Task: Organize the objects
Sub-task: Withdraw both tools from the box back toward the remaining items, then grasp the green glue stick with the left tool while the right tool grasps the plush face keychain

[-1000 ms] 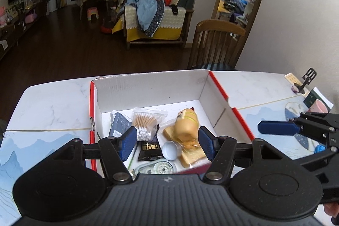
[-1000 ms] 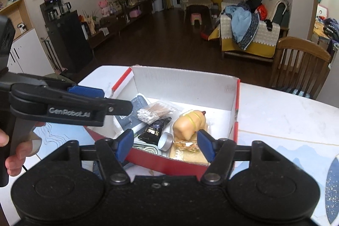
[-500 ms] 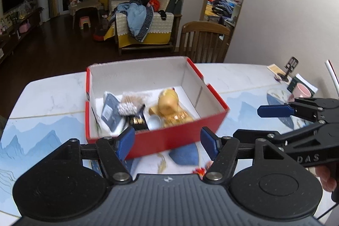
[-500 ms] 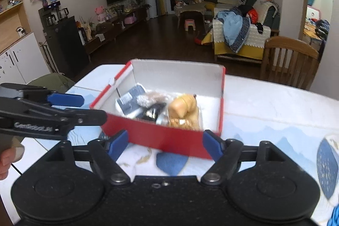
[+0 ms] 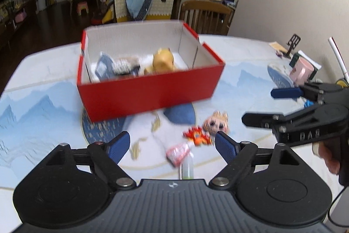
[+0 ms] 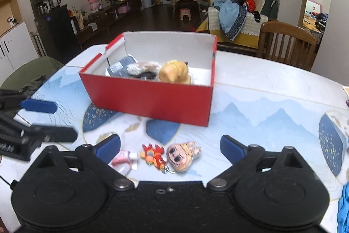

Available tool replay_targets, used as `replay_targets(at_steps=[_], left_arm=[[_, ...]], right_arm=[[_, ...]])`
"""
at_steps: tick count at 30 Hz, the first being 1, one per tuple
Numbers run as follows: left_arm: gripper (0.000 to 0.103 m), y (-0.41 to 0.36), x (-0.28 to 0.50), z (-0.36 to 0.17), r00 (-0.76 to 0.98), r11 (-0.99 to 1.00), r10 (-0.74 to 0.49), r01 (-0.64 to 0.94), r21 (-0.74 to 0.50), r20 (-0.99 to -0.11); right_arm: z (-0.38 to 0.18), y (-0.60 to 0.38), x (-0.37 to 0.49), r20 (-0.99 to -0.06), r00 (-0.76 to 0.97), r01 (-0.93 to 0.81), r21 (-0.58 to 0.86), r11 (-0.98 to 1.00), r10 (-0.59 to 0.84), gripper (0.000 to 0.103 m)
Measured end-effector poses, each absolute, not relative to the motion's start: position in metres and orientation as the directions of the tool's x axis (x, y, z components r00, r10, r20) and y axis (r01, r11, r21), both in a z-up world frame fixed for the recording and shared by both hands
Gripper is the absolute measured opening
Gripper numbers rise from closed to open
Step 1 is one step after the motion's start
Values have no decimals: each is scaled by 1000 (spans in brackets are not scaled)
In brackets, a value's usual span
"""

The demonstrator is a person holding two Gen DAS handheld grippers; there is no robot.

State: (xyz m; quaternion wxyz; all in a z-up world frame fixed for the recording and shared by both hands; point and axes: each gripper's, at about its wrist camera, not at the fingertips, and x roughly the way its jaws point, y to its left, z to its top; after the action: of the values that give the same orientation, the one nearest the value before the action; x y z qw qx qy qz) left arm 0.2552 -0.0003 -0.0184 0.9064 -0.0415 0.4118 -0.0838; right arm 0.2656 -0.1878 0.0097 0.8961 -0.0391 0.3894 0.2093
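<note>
While both hovered level above the table [image 6: 272,88], left gripper [image 5: 172,144] spread empty, right gripper [image 6: 170,145] likewise, red box [image 6: 152,99] just beyond.

Red box [image 6: 150,99]: cardboard, matt red outside, plain white inside. Worktop [image 6: 272,91]: smooth, slightly glossy, marble-look with printed blue mountain pattern. Left gripper [image 5: 172,143] and right gripper [image 6: 170,145]: matt black plastic bodies, ribbed near the camera, metal pivot pins, blue rubbery pads on the jaws. Yellow toy [image 6: 174,73] in box: smooth, looks like soft plastic. Doll-face keychain [image 6: 182,155]: glossy print. Chair [image 6: 285,40]: varnished wood.
</note>
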Motion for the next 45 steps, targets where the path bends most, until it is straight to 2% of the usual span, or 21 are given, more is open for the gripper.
replay_targets(at_steps=[3, 7, 19, 30, 39, 45], left_arm=[[86, -6, 249, -31, 609, 975, -220, 136, -173, -762], [103, -14, 243, -46, 585, 972, -236, 148, -185, -776], [103, -22, 240, -90, 530, 984, -179, 98, -150, -829], [103, -29, 238, -116, 523, 990, -139, 91, -107, -841], [103, -29, 241, -124, 530, 994, -111, 70, -87, -840], [102, -33, 241, -129, 532, 995, -94, 78, -62, -841]], right_arm=[[0, -192, 267, -725, 600, -400, 94, 912, 338, 102], [-15, -194, 265, -745, 584, -398, 82, 914, 322, 102], [-48, -199, 275, -789, 550, -374, 58, 926, 272, 102], [-71, -193, 293, -817, 523, -371, 40, 928, 244, 102], [-86, -189, 314, -837, 503, -348, 32, 937, 215, 95], [-90, -184, 321, -843, 492, -353, 36, 935, 218, 86]])
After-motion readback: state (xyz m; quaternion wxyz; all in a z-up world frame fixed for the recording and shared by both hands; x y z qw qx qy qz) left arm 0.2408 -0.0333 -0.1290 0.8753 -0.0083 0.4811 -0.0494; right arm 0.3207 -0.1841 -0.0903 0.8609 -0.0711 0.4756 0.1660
